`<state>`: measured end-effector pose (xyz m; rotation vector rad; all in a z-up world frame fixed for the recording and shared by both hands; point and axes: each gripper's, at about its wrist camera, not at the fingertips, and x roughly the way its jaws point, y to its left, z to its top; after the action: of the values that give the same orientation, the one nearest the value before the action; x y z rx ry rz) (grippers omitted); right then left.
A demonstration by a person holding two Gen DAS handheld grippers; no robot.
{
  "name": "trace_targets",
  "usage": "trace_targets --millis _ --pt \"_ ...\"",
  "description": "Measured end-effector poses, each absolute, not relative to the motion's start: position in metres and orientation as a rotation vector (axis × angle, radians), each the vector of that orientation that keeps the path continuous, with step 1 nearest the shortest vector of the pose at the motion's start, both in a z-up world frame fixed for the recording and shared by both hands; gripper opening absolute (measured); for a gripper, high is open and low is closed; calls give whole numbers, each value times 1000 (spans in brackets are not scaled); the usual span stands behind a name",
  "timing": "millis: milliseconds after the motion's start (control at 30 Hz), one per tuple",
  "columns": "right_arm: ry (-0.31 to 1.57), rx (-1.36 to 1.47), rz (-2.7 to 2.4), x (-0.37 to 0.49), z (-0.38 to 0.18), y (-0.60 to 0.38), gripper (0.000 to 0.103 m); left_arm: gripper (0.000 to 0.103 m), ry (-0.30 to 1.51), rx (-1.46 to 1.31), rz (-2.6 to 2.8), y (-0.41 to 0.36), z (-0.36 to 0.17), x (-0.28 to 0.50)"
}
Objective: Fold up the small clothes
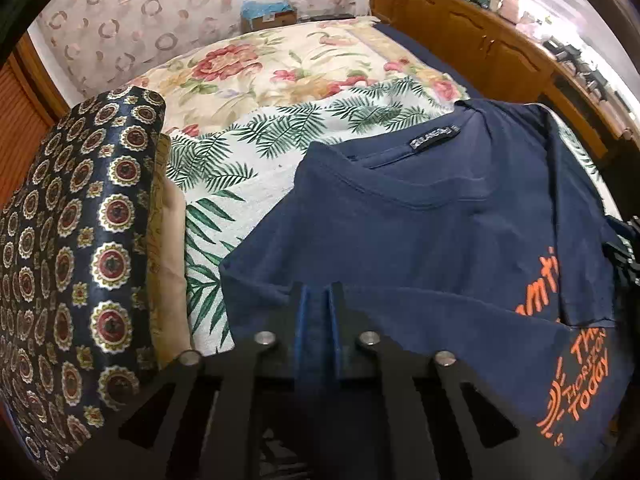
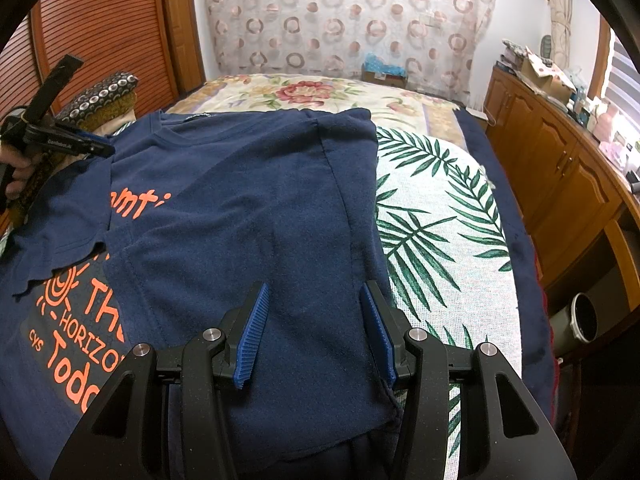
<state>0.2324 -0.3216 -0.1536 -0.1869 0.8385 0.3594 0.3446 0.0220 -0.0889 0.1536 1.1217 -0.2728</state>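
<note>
A navy T-shirt [image 1: 420, 232] with orange lettering lies face up on the bed, its collar toward the far end. One sleeve is folded in over the print. My left gripper [image 1: 318, 286] is shut, its blue pads pinching a fold of the shirt's edge at the shoulder and sleeve. In the right wrist view that gripper [image 2: 102, 149] sits at the shirt's far left corner with a hand behind it. My right gripper [image 2: 314, 286] stands open low over the T-shirt [image 2: 248, 200], where its right side is folded over, with flat fabric between its pads [image 2: 252, 332].
A palm-leaf cloth [image 1: 240, 152] lies under the shirt on a floral bedspread [image 1: 240, 64]. A stack of folded patterned cloths [image 1: 80, 220] stands beside the shirt's left. Wooden cabinets [image 2: 552, 168] run along the right of the bed, with a round bin [image 2: 584, 316] on the floor.
</note>
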Motion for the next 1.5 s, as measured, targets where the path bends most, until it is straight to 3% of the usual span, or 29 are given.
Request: trace_targets --millis 500,867,1400,1433,1500 --pt "840 -179 370 233 -153 -322 48 2 852 135 -199 65 -12 331" --pt "805 -185 396 280 -114 -323 53 2 806 92 -235 74 -10 326" --pt "952 -189 403 383 -147 -293 53 2 749 56 -250 77 -5 285" --pt "948 -191 402 384 -146 -289 52 2 744 52 -251 76 -4 282" --pt "941 -192 431 382 -145 -284 33 2 734 42 -259 75 -2 274"
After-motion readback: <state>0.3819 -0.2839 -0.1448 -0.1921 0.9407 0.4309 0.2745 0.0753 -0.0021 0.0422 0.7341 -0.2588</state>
